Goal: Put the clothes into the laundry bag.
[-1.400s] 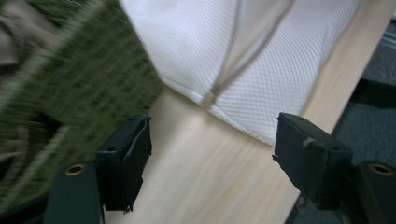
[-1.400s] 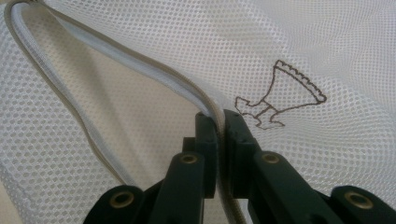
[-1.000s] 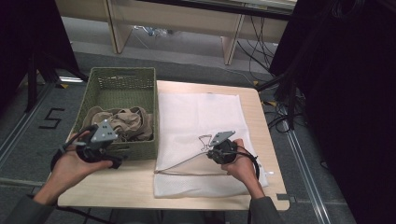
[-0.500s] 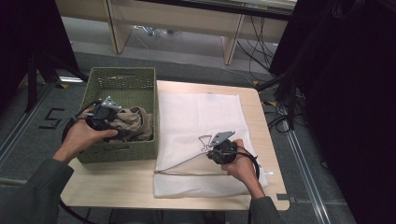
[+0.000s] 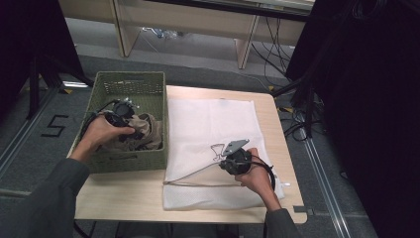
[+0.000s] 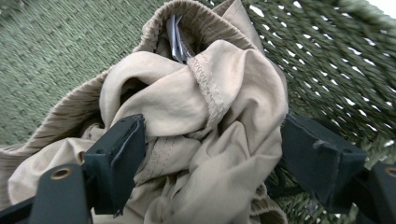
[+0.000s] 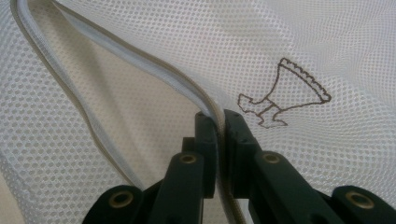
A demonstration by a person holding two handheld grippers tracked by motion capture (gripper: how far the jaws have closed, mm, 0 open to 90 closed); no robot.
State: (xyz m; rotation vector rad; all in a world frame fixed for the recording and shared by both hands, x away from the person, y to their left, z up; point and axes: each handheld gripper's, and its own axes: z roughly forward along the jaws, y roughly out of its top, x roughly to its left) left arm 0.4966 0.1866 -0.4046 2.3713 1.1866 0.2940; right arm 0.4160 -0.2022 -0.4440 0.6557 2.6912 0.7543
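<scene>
The left gripper (image 6: 210, 158) has just been spreading its jaws, which now stand wide on either side of the crumpled beige garment (image 6: 201, 121), a bunch of the cloth between them but not squeezed; the garment lies in the green woven basket (image 5: 148, 82) at the desk's left edge. The right gripper (image 7: 219, 121) is clamped tight on the zipper edge (image 7: 140, 56) of the white mesh laundry bag (image 5: 213, 119), which lies spread over the middle of the desk (image 5: 124, 198), reaching toward its near right corner, just beside the basket.
</scene>
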